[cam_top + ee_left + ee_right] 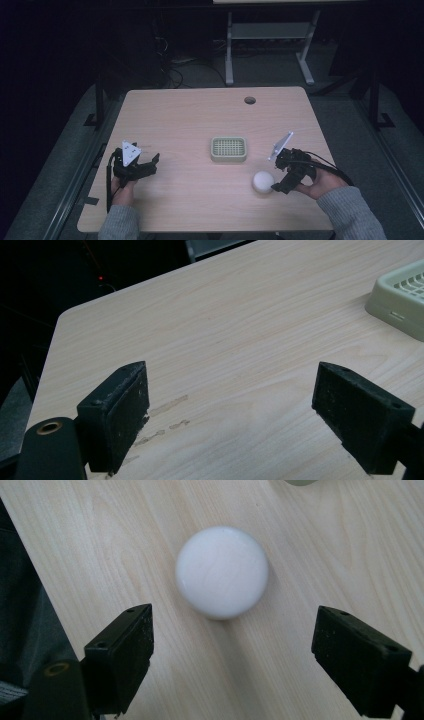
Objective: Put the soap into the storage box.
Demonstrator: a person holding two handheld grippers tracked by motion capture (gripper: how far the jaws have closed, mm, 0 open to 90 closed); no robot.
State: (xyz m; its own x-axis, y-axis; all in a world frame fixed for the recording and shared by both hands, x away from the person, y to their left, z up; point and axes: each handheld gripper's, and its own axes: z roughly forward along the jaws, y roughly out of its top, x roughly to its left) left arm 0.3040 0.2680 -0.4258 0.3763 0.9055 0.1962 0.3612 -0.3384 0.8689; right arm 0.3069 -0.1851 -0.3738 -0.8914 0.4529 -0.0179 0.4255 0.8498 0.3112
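Soap [222, 571] lies whole before our right hand-held gripper [232, 652], jaws apart; left hand-held gripper [230, 407] gapes too; tray [400, 302] cut off at frame edge.

A smooth white round soap bar [221, 571] lies flat on the pale wood bench [190, 115], near its front right part, untouched. It sits just ahead of the right tool [230, 660], whose jaws stand wide apart.

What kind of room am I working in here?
Probably a lab or workshop test bench: a plain wooden desk with a cable hole, loose cables on the floor, and a second desk's metal frame behind.
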